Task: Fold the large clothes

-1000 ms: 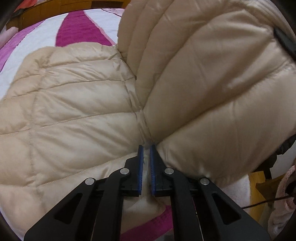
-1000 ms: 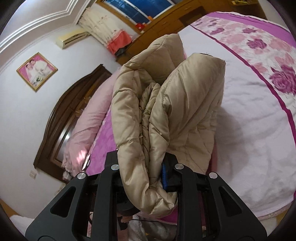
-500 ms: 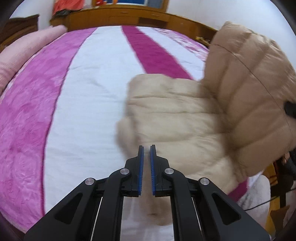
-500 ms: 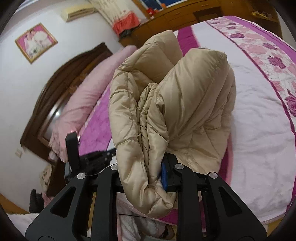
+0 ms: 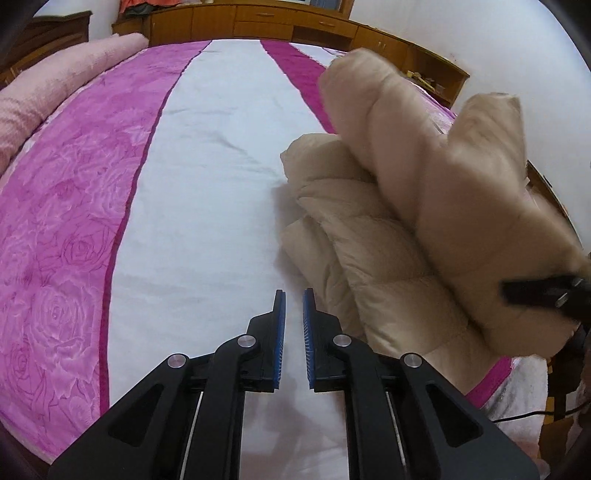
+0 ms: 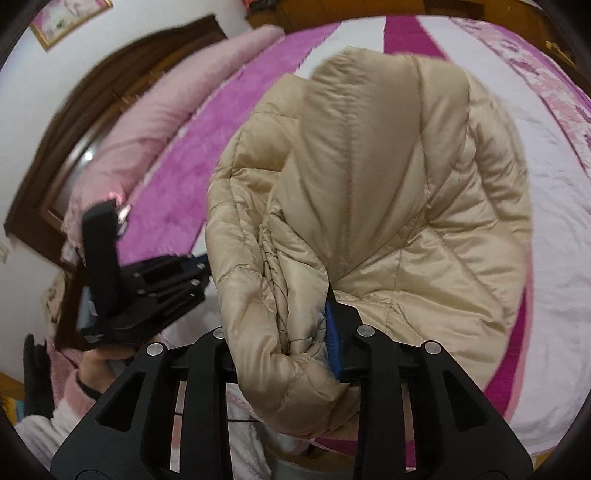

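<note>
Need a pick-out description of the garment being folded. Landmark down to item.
Start at the bed, its cover white with magenta rose-patterned bands. At the near edge, beside the left gripper, lies a bunched beige quilted puffer jacket, one thick fold pinched between the right gripper's jaws. It is the only tan, shiny, stitched-panel item; the long pillow by the headboard is fuzzy pink.

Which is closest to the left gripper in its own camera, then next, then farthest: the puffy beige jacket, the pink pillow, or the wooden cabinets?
From the left gripper:
1. Beige jacket, just right of the fingertips on the bed.
2. Pink pillow, far left along the bed's edge.
3. Wooden cabinets, at the back wall beyond the bed.
</note>
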A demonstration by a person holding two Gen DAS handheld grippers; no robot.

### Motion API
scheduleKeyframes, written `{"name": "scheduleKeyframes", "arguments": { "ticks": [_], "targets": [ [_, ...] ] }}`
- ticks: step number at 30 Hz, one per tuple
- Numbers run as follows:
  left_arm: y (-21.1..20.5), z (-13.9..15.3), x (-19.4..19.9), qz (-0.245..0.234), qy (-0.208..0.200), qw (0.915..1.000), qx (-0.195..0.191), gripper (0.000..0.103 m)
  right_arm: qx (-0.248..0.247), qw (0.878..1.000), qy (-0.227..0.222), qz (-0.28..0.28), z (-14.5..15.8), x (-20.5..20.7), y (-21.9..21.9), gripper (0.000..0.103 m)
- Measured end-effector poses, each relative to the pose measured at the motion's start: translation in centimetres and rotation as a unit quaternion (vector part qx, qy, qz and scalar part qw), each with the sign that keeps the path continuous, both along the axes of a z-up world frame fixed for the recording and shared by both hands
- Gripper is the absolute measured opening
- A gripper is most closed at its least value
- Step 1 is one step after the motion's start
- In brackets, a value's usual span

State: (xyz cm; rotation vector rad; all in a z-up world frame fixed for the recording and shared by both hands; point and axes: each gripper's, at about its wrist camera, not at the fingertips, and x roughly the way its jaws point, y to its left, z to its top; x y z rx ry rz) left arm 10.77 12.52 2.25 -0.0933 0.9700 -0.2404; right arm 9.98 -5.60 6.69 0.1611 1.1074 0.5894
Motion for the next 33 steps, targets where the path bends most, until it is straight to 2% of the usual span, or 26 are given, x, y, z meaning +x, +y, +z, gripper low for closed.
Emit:
{"name": "scheduleKeyframes", "arguments": {
  "ticks": [4,9,13,16,18,22,23,26,30,33],
  "targets": [
    [1.5,-0.5,-0.1,0.013,0.003,0.9999,-0.007,0.01,-0.015,0.999,0.046,0.002,-2.6,1.2,2.1,0.032],
    [2.6,-0.6,-0.6,0.025,0.006,0.9996,-0.012,0.01,-0.029,0.998,0.05,0.006,-4.1,1.7,3.4,0.032],
    [2.6,-0.1,-1.1,0.027,0.002,0.9995,-0.015,0.01,-0.01,0.999,0.045,0.001,-4.0,1.5,2.7,0.035],
    [2.5,0.7,-1.6,0.027,-0.005,0.9995,-0.016,0.01,0.002,1.0,0.027,0.005,-3.0,0.5,1.8,0.048],
    [2.4,1.4,-1.9,0.03,-0.01,0.9994,-0.016,0.011,0.023,1.0,0.017,0.006,-1.9,-0.4,1.2,0.06],
    [2.1,4.1,-2.7,0.033,-0.037,0.9986,-0.02,0.026,0.039,0.999,-0.026,-0.011,1.1,-2.8,-0.3,0.067],
    [1.9,4.8,-2.9,0.03,-0.044,0.9984,-0.018,0.028,0.045,0.998,-0.039,-0.01,1.9,-3.4,-1.0,0.069],
    [1.0,6.4,-3.1,0.02,-0.061,0.9978,-0.019,0.038,0.055,0.997,-0.055,-0.017,3.4,-4.6,-3.4,0.07],
    [-1.0,8.3,-2.8,-0.001,-0.077,0.9959,-0.048,0.057,0.051,0.995,-0.074,-0.049,4.2,-4.8,-7.2,0.07],
    [-3.1,8.8,-2.2,-0.02,-0.079,0.9947,-0.063,0.062,0.05,0.992,-0.069,-0.093,3.6,-4.3,-10.5,0.07]
  ]
}}
